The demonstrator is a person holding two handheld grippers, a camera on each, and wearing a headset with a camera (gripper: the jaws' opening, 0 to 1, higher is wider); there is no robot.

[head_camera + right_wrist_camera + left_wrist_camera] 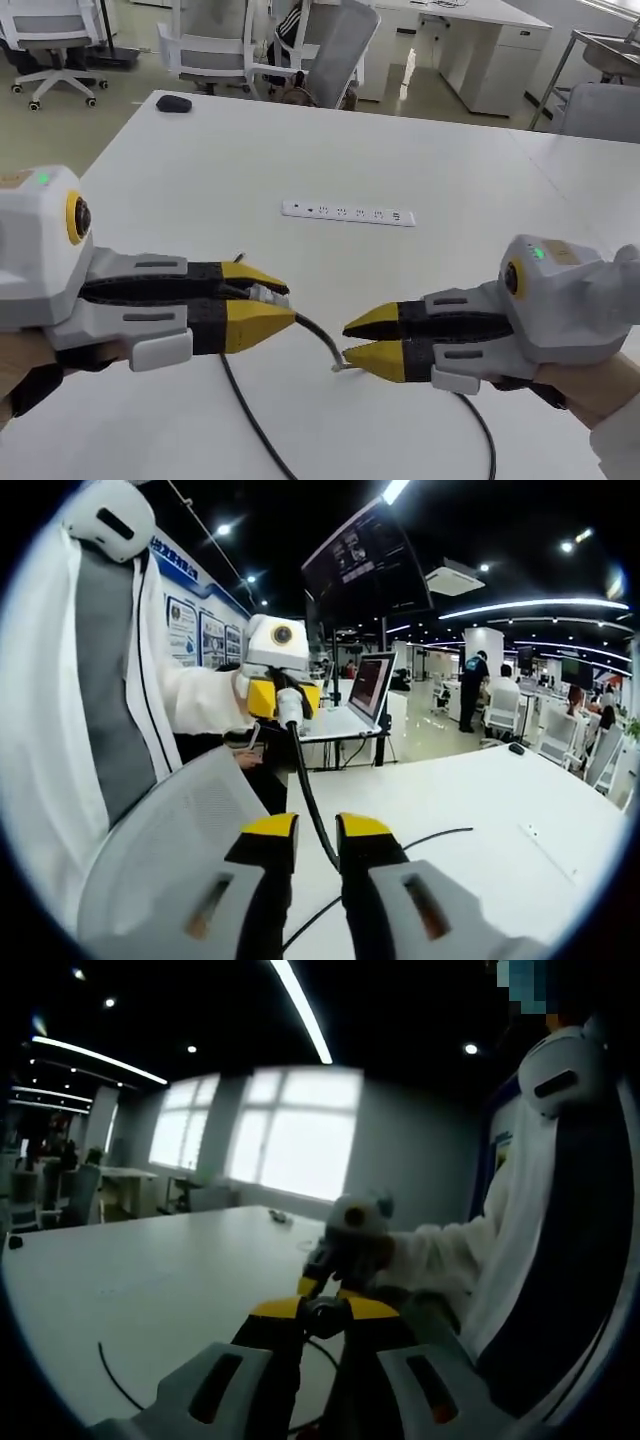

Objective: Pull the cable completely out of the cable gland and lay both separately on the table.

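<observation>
My left gripper [285, 305] is at the left of the head view, shut on the small grey cable gland [268, 294]. The gland [322, 1313] sits between its yellow jaw tips. A black cable [320, 335] runs out of the gland, rightward and down, into my right gripper [348, 343], which is shut on it a short way from the gland. In the right gripper view the cable [305, 780] rises between my jaws to the gland [289, 708] in the left gripper [283, 695]. More cable [250, 420] trails over the white table [330, 150] toward me.
A white power strip [347, 213] lies mid-table beyond the grippers. A dark mouse [174, 103] rests near the far left edge. Office chairs [205, 50] and other desks stand behind the table. The person's white sleeve [450, 1250] is close behind the right gripper.
</observation>
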